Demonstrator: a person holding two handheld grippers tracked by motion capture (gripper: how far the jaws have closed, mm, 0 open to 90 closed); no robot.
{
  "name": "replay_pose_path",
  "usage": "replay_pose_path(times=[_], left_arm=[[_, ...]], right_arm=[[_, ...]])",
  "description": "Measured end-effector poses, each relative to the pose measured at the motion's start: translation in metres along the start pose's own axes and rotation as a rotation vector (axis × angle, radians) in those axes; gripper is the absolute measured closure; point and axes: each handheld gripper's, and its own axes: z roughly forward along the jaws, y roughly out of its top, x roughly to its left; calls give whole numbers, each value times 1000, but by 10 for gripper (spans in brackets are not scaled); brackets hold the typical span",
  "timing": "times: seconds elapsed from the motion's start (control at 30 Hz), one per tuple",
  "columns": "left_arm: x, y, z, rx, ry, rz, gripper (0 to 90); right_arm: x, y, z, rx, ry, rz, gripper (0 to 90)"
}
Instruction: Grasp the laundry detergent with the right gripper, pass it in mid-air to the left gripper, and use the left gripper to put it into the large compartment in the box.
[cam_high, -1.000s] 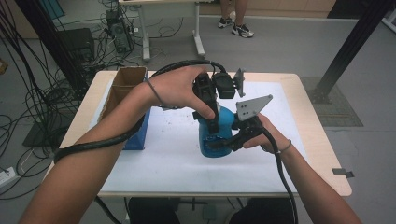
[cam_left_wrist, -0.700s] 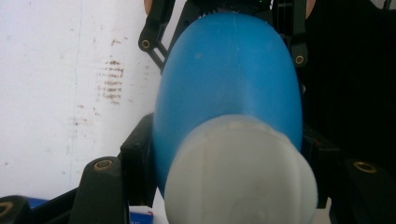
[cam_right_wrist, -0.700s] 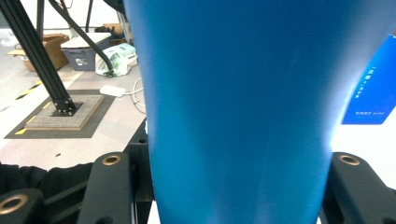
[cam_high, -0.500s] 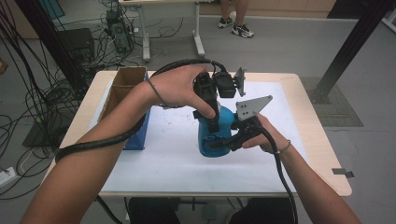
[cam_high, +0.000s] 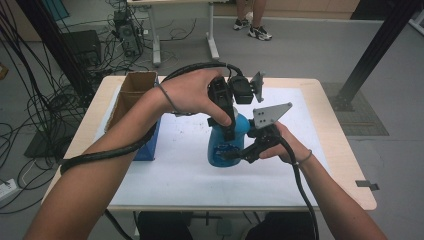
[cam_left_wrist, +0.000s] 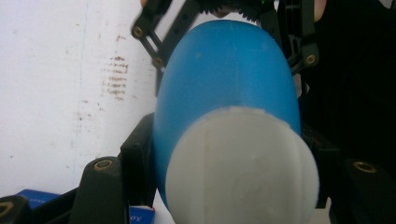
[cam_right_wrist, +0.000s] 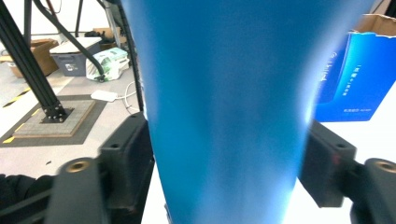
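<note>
A lab floor strewn with cables surrounds a wooden table (cam_high: 345, 165) covered by a white sheet (cam_high: 175, 170). In the high view a blue bottle (cam_high: 222, 150) stands mid-sheet, held by both tongs: the left gripper (cam_high: 226, 125) comes down on its top, the right gripper (cam_high: 235, 152) clamps its lower body from the side. Beyond the left gripper's hand, an open cardboard box (cam_high: 131, 92) with a blue carton (cam_high: 150, 145) sits by the table's edge.

In the left gripper view, its jaws pinch the bottle's neck just below the white cap (cam_left_wrist: 243, 168), while the right gripper's linkage grips the body farther off.

In the right gripper view, its jaws press on either side of the blurred blue body (cam_right_wrist: 224, 107), the blue carton (cam_right_wrist: 350, 74) beyond.

If the two hands pull or twist unevenly, the smooth tapered body could slip from the right jaws, tipping the bottle.

Hands hide the bottle's top from above, so I cannot tell whether the cap is loosened.
</note>
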Motion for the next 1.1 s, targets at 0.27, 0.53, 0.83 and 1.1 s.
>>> replay_pose_path(times=[0.27,0.53,0.83,1.1], left_arm=[[0,-1,1,6,-3,0,378],[0,0,-1,2,-3,-4,378],[1,-2,-2,5,-1,-11,378],[2,-3,-2,4,-2,-17,378]], right_arm=[[1,0,1,-2,-4,12,51],[1,2,1,-2,-11,-4,26],[1,3,-1,5,-23,-5,27],[1,4,-5,11,-29,-5,27]])
